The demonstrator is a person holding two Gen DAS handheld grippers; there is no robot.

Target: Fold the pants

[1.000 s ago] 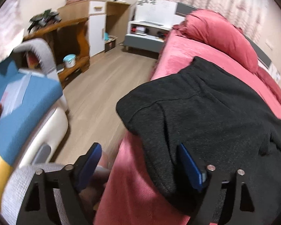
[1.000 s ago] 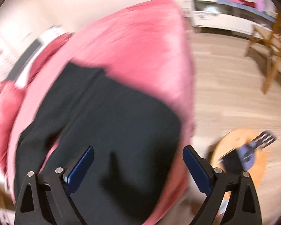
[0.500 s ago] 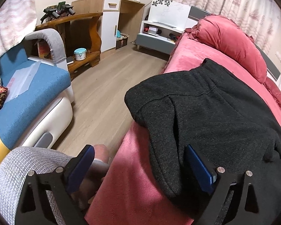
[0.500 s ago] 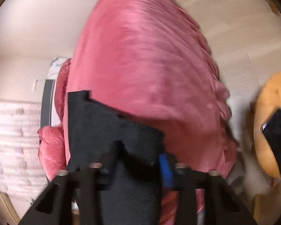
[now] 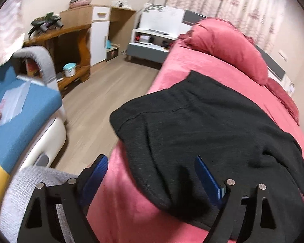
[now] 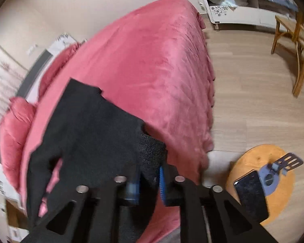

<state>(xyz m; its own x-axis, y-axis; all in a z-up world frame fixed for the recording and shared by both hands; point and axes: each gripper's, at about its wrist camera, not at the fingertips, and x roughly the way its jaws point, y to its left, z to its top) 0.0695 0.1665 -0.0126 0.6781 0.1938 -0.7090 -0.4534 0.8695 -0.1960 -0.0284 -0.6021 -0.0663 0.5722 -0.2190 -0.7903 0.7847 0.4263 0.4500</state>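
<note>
The black knitted pants (image 5: 202, 125) lie spread across the pink plush bed cover (image 6: 152, 60), one edge drooping over the side of the bed toward the pale wooden floor (image 5: 95, 109). The left gripper (image 5: 152, 174) hangs over that near edge with its blue-padded fingers (image 5: 206, 178) far apart and closing — cloth lies under them, but neither pad presses it. The right gripper (image 6: 149, 184) has its fingers close together, easing apart, with a raised fold of the pants pinched between the pads

one pants (image 5: 202, 125), one bed (image 6: 152, 60), two hand-held grippers (image 5: 152, 178)
</note>
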